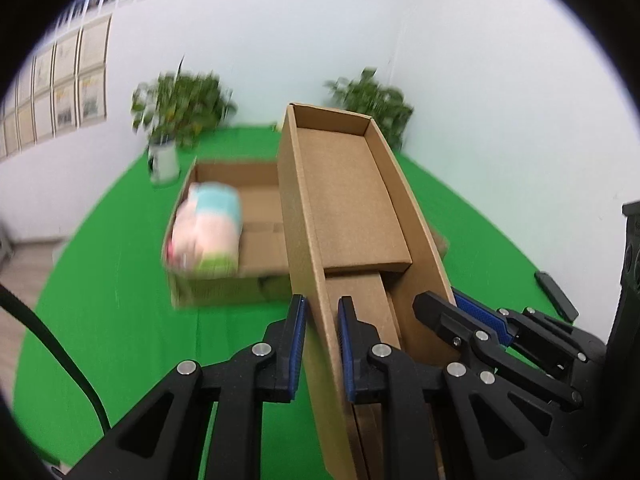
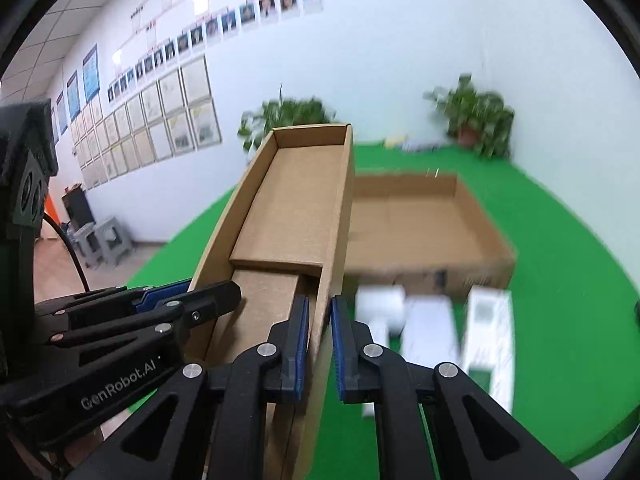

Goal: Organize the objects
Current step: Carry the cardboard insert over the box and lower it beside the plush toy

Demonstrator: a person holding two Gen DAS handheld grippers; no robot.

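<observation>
Left wrist view: the left gripper (image 1: 322, 354) pinches the left wall of a long, narrow brown cardboard tray (image 1: 344, 184), raised over the green tabletop (image 1: 100, 300). At ten o'clock sits a wide open cardboard box (image 1: 224, 284) with a pastel soft bundle (image 1: 208, 236) inside.

Right wrist view: the right gripper (image 2: 320, 350) clamps the tray's right wall; white packets (image 2: 432, 328) lie at three o'clock.

Long narrow cardboard box (image 1: 352, 200), open top, empty, raised off the green worktop and tilted far end up, one tool clamped on each long wall. Behind it a wide shallow cardboard tray (image 2: 460, 240) flat on the worktop, pastel soft bundle (image 1: 208, 228) in its left end. Near right: three white packs (image 2: 432, 328), blurred.
</observation>
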